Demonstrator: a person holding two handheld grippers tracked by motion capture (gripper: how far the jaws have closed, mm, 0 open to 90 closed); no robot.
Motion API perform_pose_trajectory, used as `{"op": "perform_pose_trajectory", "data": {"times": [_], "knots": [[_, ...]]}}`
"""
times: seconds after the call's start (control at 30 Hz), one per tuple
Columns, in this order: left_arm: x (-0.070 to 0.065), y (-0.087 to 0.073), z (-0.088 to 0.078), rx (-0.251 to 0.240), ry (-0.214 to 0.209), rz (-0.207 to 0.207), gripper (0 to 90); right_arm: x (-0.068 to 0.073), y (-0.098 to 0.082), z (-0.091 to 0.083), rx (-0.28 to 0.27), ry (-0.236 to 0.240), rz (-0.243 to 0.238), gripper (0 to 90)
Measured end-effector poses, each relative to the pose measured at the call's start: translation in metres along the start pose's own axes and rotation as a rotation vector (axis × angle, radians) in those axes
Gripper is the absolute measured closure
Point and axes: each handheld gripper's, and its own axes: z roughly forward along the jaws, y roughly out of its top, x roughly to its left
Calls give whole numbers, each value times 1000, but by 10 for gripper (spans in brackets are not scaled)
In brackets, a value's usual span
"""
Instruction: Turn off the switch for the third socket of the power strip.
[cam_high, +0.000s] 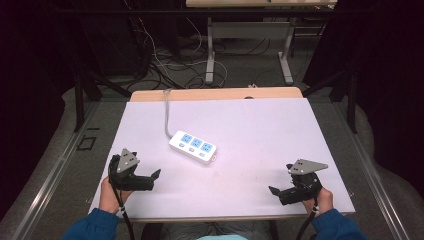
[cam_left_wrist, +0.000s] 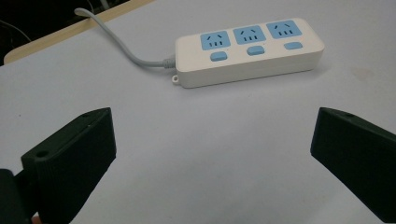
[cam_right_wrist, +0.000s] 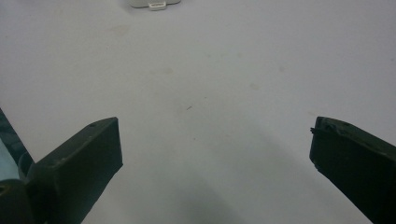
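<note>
White tabletop (cam_high: 260, 130) carries my power strip (cam_high: 193, 147), cord cut off upper left; both grippers, left (cam_high: 156, 176) and right (cam_high: 272, 191), fingers wide, empty.

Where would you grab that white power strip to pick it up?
Across the narrow width of the power strip, near its middle, coming down from above. It lies flat with sockets up, and its long sides are straight and parallel. The open left tool is nearer; the cord leaves the far end.
</note>
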Motion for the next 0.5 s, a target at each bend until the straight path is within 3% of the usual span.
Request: {"op": "perform_pose_trajectory", "data": {"times": [0.5], "knots": [[2,11,12,4,-3,9,2,-1,0,1,-2,0,-2,19]]}}
